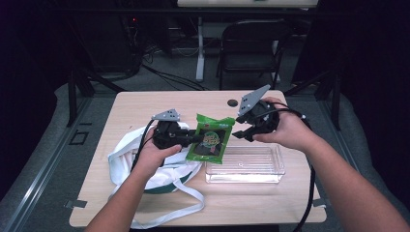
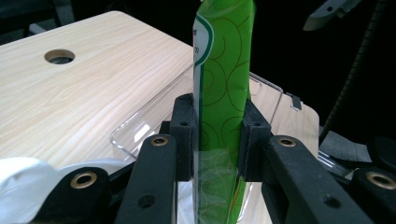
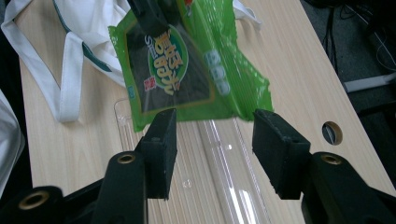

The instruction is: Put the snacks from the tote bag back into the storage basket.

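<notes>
Left tool clamped on the green snack packet, jaws pinching its edge, packet held in the air above the clear tray's left end. Right tool gaped wide just beside the packet's upper right corner, not touching, the corner lined up between its pads. White tote bag lay slack on the counter left of the tray. Judged progress: packet looked out of the bag, tray empty, so placing it remained. Likely a handover or a drop into the tray next.
</notes>
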Available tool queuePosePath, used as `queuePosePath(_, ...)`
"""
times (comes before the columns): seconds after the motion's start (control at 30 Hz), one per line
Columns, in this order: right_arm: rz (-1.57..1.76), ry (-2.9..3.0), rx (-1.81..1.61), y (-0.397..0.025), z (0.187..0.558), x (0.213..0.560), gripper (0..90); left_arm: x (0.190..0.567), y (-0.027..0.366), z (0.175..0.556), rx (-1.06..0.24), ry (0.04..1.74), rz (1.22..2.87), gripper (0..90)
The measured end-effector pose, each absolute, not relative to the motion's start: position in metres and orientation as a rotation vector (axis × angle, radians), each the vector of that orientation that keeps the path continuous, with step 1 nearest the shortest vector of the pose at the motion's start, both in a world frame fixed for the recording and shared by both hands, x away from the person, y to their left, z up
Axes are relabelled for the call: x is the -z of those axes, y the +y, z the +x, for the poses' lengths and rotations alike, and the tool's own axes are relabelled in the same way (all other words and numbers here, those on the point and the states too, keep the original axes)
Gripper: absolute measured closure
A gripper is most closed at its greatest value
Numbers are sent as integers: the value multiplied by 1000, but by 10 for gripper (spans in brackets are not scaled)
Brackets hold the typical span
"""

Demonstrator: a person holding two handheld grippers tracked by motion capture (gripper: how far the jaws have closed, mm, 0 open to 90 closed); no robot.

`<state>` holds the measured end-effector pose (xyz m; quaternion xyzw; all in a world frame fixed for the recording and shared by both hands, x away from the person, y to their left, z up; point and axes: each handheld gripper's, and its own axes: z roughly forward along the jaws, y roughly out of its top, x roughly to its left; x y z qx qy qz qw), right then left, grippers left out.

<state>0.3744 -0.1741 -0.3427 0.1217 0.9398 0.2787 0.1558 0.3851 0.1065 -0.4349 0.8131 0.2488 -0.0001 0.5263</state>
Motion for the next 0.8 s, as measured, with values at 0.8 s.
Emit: queuePosePath(0.8,290,2767,-792,-152,388,343,507,433,84,379,23,506,1965,728)
